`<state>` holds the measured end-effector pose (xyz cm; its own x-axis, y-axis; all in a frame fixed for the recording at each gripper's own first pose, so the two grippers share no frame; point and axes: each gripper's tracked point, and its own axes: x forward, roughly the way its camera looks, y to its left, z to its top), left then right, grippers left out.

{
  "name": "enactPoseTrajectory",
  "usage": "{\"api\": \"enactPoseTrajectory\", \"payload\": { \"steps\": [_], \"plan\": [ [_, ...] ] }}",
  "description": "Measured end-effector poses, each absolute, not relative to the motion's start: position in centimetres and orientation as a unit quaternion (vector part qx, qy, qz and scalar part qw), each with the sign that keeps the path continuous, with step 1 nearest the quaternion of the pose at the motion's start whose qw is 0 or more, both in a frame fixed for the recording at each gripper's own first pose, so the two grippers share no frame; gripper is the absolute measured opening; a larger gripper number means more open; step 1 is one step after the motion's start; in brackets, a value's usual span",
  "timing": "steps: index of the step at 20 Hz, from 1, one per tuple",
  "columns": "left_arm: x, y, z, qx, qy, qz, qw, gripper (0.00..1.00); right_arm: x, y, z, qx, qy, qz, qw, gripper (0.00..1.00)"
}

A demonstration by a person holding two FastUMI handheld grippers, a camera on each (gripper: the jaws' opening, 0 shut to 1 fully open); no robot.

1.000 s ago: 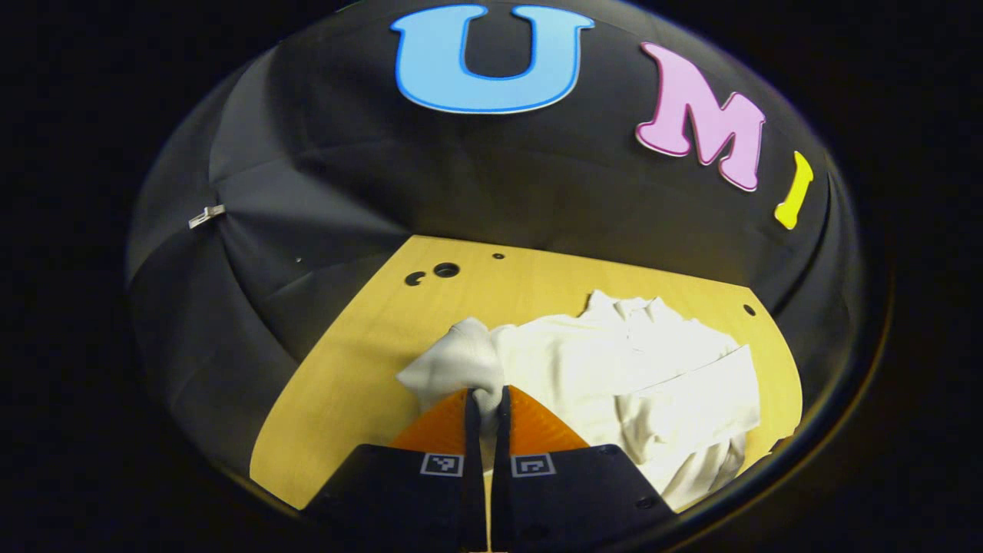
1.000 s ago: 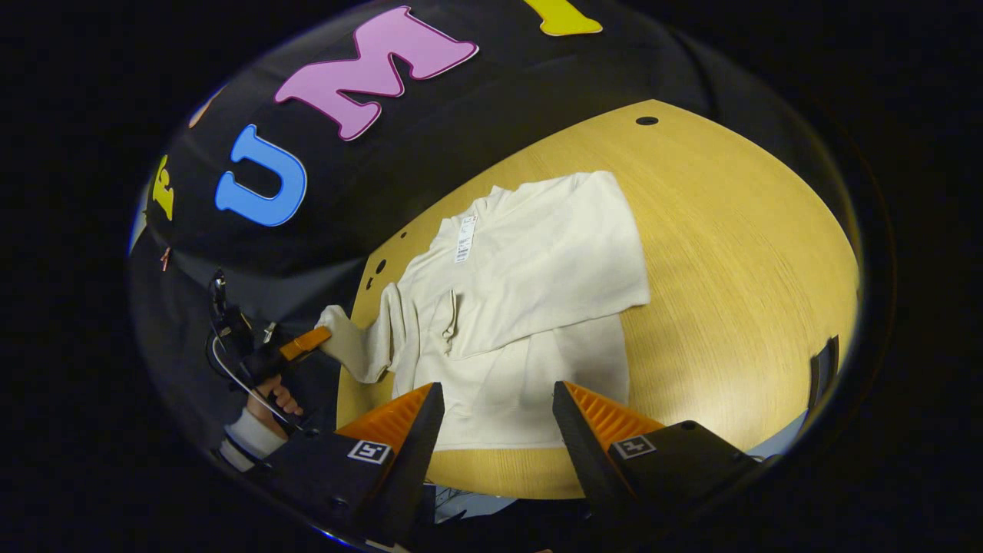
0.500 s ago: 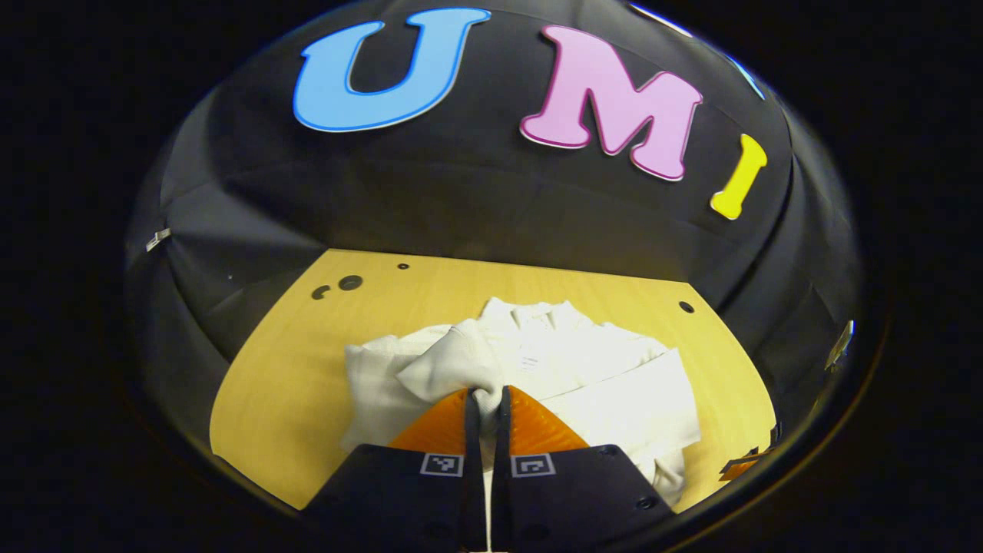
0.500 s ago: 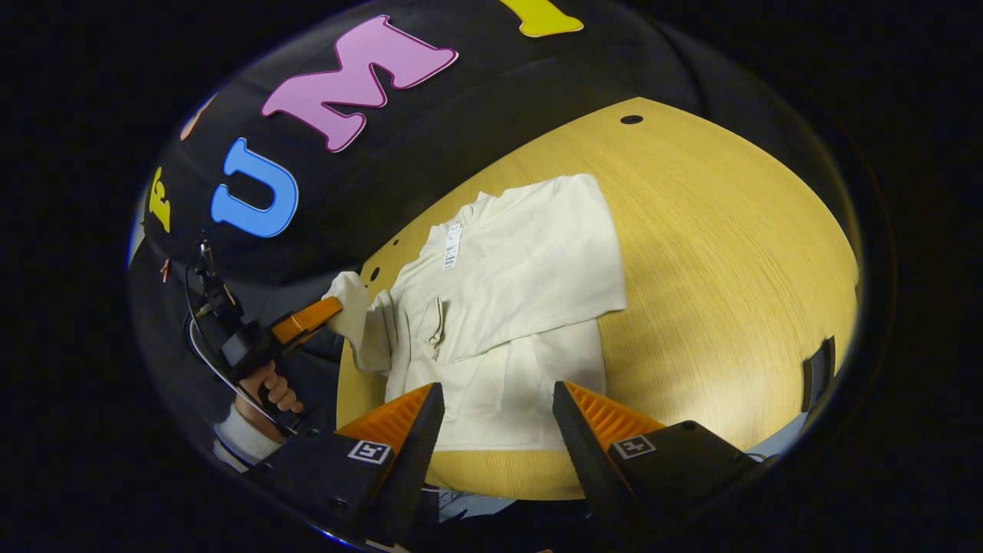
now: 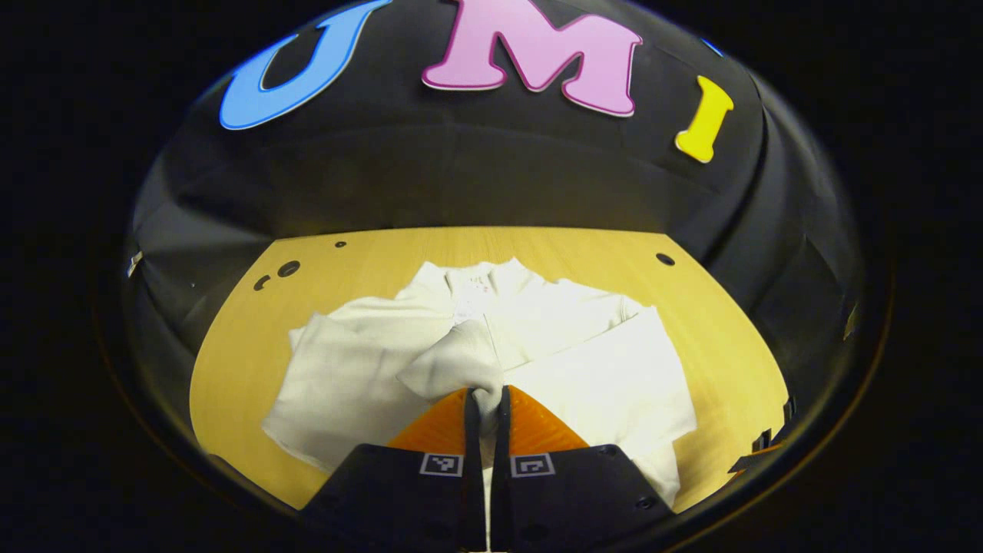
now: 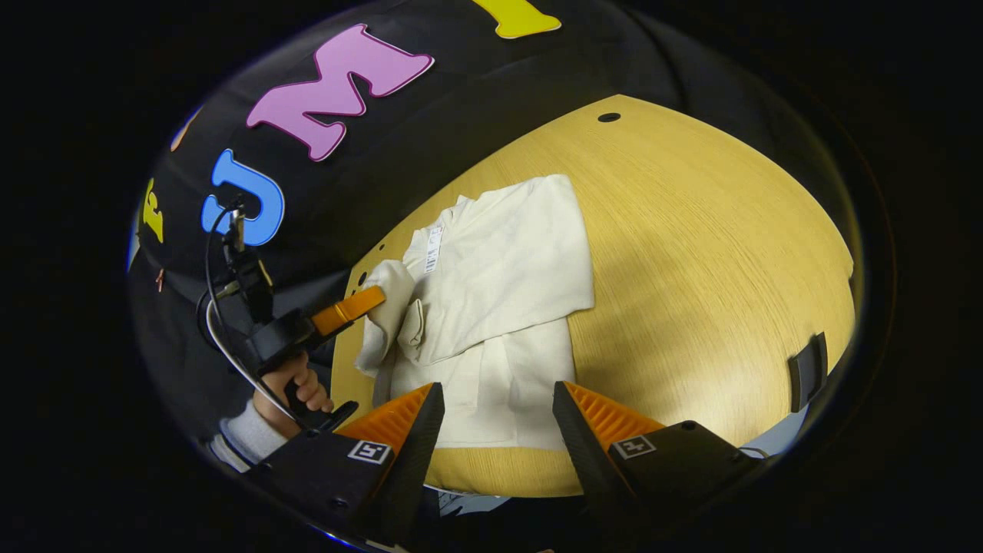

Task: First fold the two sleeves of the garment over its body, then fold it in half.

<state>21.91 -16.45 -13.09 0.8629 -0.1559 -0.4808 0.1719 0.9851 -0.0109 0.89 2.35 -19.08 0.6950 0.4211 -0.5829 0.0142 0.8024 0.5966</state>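
Observation:
A cream hooded garment (image 6: 499,307) lies spread on the wooden table (image 6: 706,253), one sleeve (image 6: 530,253) folded across its body. My left gripper (image 5: 484,393) is shut on the cuff of the other sleeve (image 5: 453,361), which it holds lifted over the garment's body (image 5: 607,369). From the right gripper view that left gripper (image 6: 376,296) shows at the left with the sleeve (image 6: 388,311) hanging from it, held by a hand (image 6: 299,388). My right gripper (image 6: 498,388) hovers open above the garment's hem with nothing between its fingers.
The table has small round holes near its far edge (image 5: 289,268) (image 6: 608,117). Black cloth walls (image 5: 461,177) close the booth behind and to the sides. Bare tabletop stretches to the right of the garment in the right gripper view. A dark block (image 6: 802,372) sits at the table's right edge.
My left gripper has carried the sleeve cuff from beyond the table's left side inward over the garment's body. The right gripper has stayed open and nearly still.

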Motion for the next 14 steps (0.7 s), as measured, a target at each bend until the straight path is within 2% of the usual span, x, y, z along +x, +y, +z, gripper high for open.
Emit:
{"api": "enactPoseTrajectory", "payload": {
  "steps": [1,11,13,14],
  "plan": [
    [22.2,-16.8,-13.9,0.023,0.255,-0.084,0.963,0.08,0.8,2.2,-19.2,0.292,0.374,0.115,0.873,0.88],
    [23.6,-18.6,-19.8,0.086,0.318,-0.077,0.941,0.11,0.5,2.6,-19.5,0.293,0.379,0.111,0.871,0.89],
    [23.5,-18.7,-20.4,0.090,0.328,-0.080,0.937,0.15,0.4,2.6,-19.7,0.292,0.380,0.112,0.871,0.88],
    [23.5,-18.7,-20.5,0.089,0.330,-0.081,0.936,0.20,0.2,2.6,-19.8,0.292,0.380,0.111,0.871,0.88]
  ]
}}
